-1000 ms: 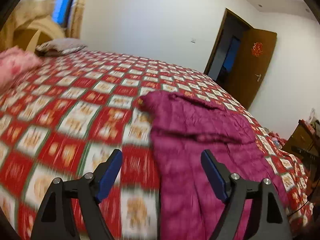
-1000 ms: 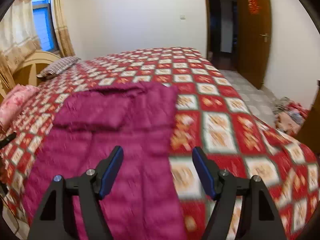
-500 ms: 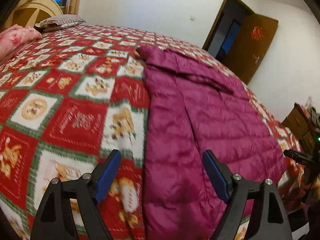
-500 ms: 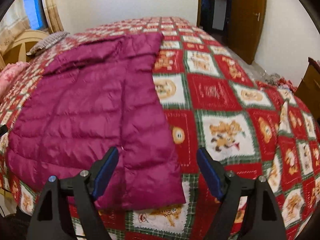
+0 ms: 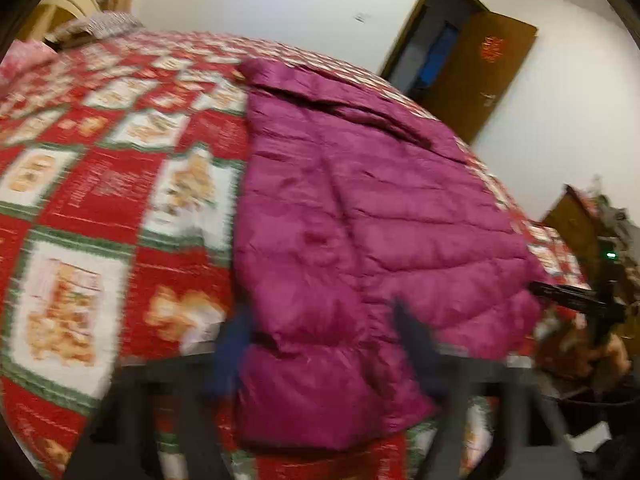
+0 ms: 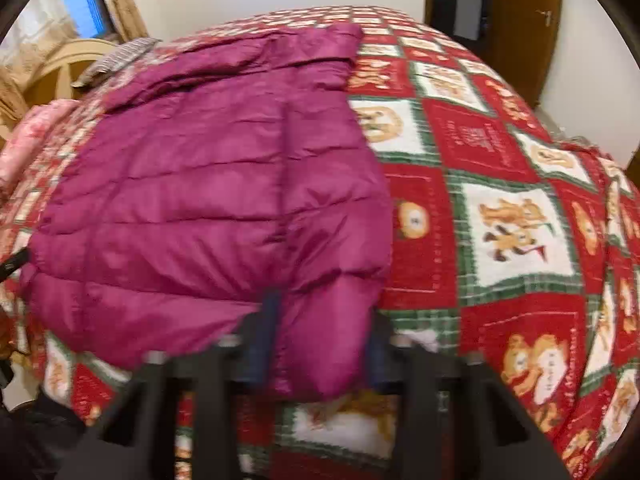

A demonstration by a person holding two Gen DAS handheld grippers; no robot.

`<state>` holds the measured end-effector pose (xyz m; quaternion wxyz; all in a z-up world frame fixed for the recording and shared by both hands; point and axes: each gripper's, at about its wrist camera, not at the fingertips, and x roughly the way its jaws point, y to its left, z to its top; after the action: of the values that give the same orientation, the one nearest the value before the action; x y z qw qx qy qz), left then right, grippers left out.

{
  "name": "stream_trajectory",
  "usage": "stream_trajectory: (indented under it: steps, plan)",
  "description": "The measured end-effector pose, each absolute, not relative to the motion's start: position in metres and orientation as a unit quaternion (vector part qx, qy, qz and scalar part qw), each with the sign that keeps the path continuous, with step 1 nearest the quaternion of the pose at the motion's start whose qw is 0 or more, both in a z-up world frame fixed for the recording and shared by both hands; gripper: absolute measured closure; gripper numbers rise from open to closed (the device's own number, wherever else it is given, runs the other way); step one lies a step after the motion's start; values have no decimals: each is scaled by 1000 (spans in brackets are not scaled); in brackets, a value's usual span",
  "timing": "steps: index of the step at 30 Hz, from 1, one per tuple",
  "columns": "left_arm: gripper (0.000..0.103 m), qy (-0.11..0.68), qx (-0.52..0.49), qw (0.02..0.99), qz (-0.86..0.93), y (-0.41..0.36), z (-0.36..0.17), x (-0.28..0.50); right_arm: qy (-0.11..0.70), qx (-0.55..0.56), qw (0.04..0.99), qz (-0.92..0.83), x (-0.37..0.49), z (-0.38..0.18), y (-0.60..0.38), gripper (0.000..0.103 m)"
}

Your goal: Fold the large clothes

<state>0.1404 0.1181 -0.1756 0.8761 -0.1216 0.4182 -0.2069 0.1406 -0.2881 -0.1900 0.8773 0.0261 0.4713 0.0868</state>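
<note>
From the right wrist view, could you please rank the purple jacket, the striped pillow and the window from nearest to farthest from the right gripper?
1. Purple jacket: its hem lies between the right gripper fingers.
2. Striped pillow: far left, by the headboard.
3. Window: upper left, behind the pillow.

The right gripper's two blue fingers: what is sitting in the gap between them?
In the right wrist view, the near hem corner of the magenta puffer jacket lies between the right gripper's fingers, on the red patterned bedspread. Motion blur hides whether they pinch it.

Magenta quilted jacket on red, white and green checked bedspread
</note>
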Motion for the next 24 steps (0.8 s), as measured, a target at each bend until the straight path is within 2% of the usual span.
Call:
stream_trajectory:
  steps: [1, 3, 6, 7, 9, 11, 12, 15, 16, 17, 24]
  plan:
    - [72, 427, -119, 872, -206, 116, -178, 142, 472, 30, 876, 93, 140, -190, -287, 82]
    - [72, 428, -103, 876, -200, 110, -181, 141, 469, 19, 879, 88, 141, -192, -279, 82]
    - [72, 428, -105, 876, -196, 109, -180, 141, 462, 25, 882, 86, 139, -193, -279, 75]
    - [70, 430, -109, 874, -197, 109, -180, 141, 463, 31, 881, 88, 139, -194, -281, 63]
    - [64, 435, -124, 868, -205, 112, -181, 143, 465, 52, 878, 99, 139, -195, -285, 48]
    - [55, 435, -137, 865, -211, 112, -182, 143, 466, 63, 877, 101, 138, -196, -285, 48]
    - [53, 433, -139, 865, -212, 111, -181, 142, 467, 57, 877, 99, 138, -196, -283, 50]
    - [51, 422, -105, 876, -206, 100, -179, 138, 464, 27, 882, 84, 138, -194, -277, 77]
    - [60, 418, -86, 881, -205, 96, -179, 135, 462, 29, 882, 90, 137, -193, -277, 84]
    - [94, 415, -77, 882, -208, 94, -178, 133, 461, 36, 882, 96, 136, -191, -278, 86]
    - [98, 387, -116, 885, -231, 111, -158, 127, 432, 77, 888, 134, 120, -166, -278, 90]
